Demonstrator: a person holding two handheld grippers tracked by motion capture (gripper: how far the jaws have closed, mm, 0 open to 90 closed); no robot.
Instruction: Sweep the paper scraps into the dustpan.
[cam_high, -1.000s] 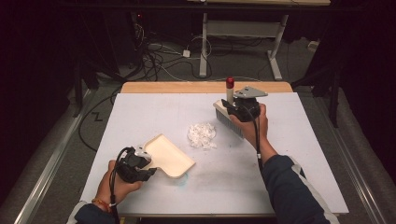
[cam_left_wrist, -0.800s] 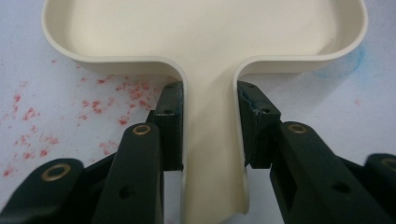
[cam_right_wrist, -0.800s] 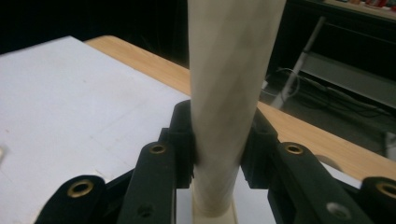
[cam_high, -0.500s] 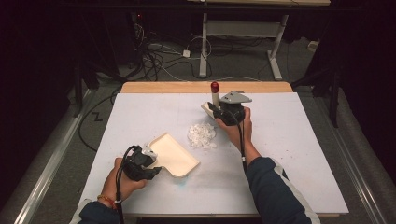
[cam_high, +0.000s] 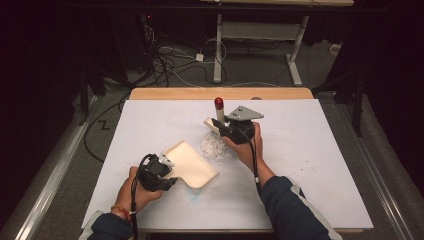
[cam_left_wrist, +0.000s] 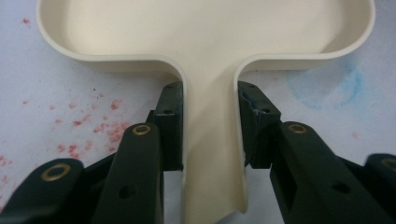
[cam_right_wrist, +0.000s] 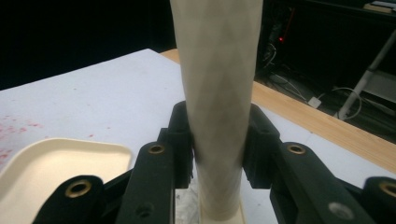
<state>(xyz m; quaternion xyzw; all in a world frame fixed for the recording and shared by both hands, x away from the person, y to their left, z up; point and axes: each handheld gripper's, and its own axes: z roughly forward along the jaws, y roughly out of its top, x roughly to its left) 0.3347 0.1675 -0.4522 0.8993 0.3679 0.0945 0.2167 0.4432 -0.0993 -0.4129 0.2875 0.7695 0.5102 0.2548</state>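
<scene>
A dark room with cables on the floor lies beyond the white counter (cam_high: 310, 165), whose far edge is a wooden strip. The counter surface bears faint red specks and a blue smudge near my left hand.

Left: my left gripper (cam_left_wrist: 208, 116) has its jaws closed on the narrow handle of a cream dustpan (cam_left_wrist: 205, 42); both pads press the handle's side walls. In the high view the dustpan (cam_high: 192, 162) lies flat on the counter, its open tray pointing away from me toward the middle, with my left gripper (cam_high: 162, 170) at its near-left end.

Right: my right gripper (cam_right_wrist: 217, 144) has its jaws clamped on the cream shaft of a brush (cam_right_wrist: 217, 84), which stands roughly upright between the pads. In the high view the brush (cam_high: 218, 112) shows a red tip on top, and my right gripper (cam_high: 225, 127) holds it at mid-counter.

Centre: a small heap of white scraps (cam_high: 215, 146) lies on the counter, just below the brush and just beside the dustpan's far corner.
</scene>
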